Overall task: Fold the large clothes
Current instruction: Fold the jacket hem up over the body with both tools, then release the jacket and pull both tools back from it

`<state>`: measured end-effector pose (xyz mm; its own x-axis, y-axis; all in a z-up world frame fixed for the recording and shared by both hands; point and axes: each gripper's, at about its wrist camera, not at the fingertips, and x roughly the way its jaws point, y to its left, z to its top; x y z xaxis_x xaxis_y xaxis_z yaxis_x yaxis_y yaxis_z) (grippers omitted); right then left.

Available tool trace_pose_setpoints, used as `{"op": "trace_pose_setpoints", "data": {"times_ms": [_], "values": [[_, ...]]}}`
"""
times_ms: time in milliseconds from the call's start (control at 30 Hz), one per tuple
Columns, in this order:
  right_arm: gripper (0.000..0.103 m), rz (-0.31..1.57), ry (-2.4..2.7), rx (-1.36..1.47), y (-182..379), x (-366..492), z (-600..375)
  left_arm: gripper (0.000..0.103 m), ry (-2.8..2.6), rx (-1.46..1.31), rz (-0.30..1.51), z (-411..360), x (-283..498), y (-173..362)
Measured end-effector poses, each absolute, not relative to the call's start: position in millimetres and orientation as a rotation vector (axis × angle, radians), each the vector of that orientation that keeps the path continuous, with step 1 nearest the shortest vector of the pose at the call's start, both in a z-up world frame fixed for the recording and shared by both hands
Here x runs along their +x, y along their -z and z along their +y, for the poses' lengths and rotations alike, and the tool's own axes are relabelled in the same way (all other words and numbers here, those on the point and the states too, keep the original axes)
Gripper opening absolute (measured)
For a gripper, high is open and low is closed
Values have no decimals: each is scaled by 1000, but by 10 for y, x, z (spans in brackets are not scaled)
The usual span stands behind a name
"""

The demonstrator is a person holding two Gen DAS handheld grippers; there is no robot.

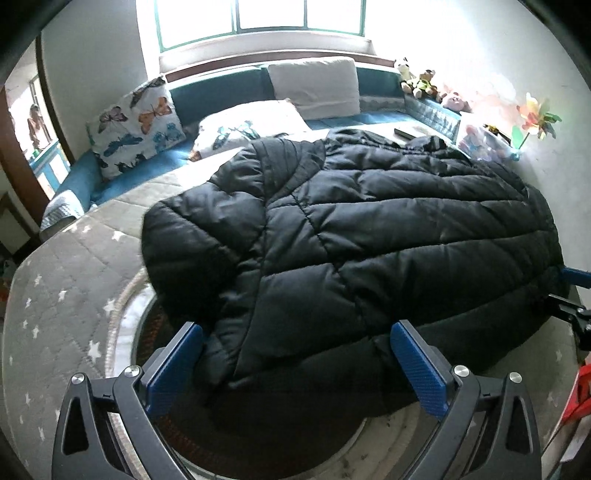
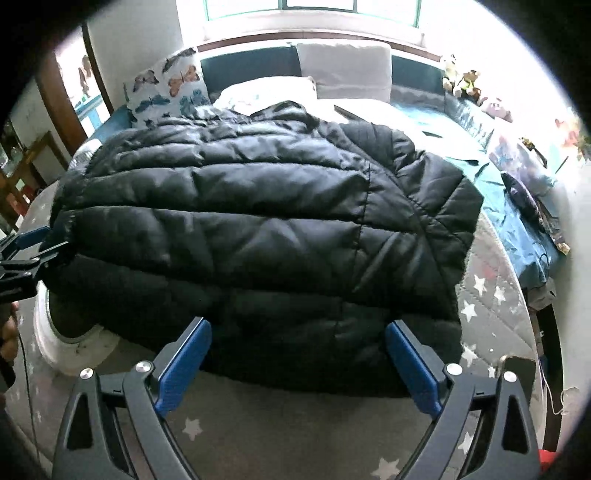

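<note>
- jacket [image 1: 332,229]: black quilted puffer, spread flat across the bed [image 1: 66,295], on the grey star-print quilt; near hem hangs over the bed's near edge toward both cameras; a sleeve lies folded over the body on the left in the left wrist view, on the right in the right wrist view
- left gripper [image 1: 295,365]: jaws wide apart, blue pads on both sides of the jacket's near hem; nothing pinched between them; sits low at the near edge, over a dark round mat [image 1: 288,435] with a pale rim
- right gripper [image 2: 297,360]: jaws wide too, pads flanking the near hem; not closed on the fabric; star quilt visible under it
- each gripper shows in the other's view: right one at the right edge of the left view [image 1: 572,295], left one at the left edge of the right view [image 2: 26,251]; both just beside the jacket's side edges; can't tell if they touch it
- far side: butterfly pillow [image 1: 136,125] at far left, white pillow [image 1: 314,85] against the dark headboard, second butterfly-print pillow [image 1: 251,125] just past the collar; window [image 1: 258,18] above, blown out
- far right: plush toys [image 1: 421,81] on a ledge, paper pinwheel [image 1: 535,118] near the wall
- right view only: blue sheet [image 2: 517,206] to the right of the jacket, dark cloth on it
</note>
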<state>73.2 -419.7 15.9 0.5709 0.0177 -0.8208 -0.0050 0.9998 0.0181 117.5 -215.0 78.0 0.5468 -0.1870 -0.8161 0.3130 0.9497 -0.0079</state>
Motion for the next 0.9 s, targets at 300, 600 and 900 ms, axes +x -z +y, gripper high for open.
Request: {"op": "trace_pose_setpoints", "data": {"times_ms": [300,600,900], "values": [[103,892,44,-30,-273,508,-4104,103,273,118,938,-2080,804,-999],[103,823,53,-12,-349,238,-3948,103,249,167,877,-2097,319,-1172],[103,778,67,24,-362,48,-3897,103,253,181,824,-2043,-71,-1352]]}}
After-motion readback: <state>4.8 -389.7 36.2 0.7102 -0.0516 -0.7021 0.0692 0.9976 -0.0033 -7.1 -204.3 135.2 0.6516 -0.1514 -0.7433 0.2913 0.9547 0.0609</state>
